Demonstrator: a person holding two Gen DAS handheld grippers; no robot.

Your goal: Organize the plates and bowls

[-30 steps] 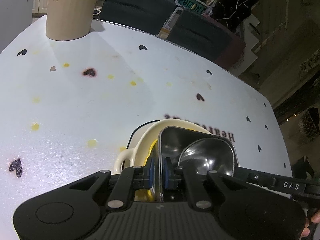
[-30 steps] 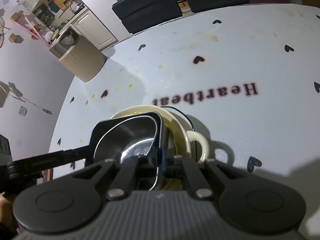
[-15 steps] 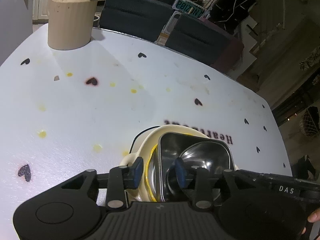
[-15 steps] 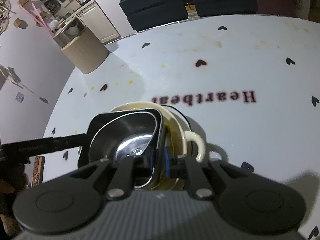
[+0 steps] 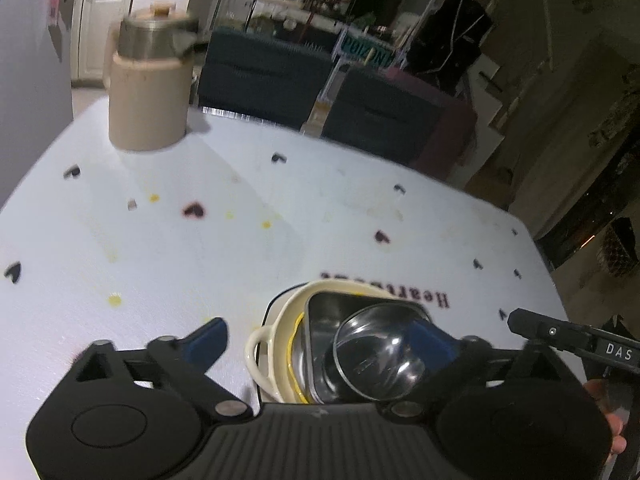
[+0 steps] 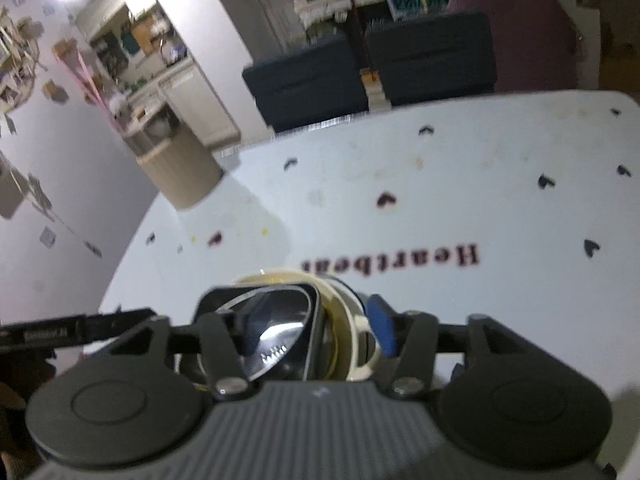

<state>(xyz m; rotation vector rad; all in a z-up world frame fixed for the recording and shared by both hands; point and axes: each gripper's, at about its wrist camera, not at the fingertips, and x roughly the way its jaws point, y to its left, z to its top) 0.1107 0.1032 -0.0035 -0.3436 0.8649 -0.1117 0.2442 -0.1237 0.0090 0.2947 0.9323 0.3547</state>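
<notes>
The nested stack sits on the white heart-print table (image 5: 200,248), directly below and between both grippers: a cream handled dish (image 5: 276,344) at the bottom, a square steel tray (image 5: 320,344) inside it, and a round steel bowl (image 5: 380,356) tilted inside the tray. A yellow rim shows between dish and tray; it may be another plate, but the view is too tight to be sure.

From the left gripper (image 5: 320,342), the stack lies straight ahead and down, with the dish's handle toward its left pad. Its jaws are opening and stand wide, one blue pad well outside the dish and the other over the bowl, neither pressing on anything.

The right gripper (image 6: 320,328) faces the same stack from the opposite side. Its jaws are also opening, about halfway, straddling the tray's wall and the dish's rim without gripping. Both hands are about equally near. The stacking step looks finished.
</notes>
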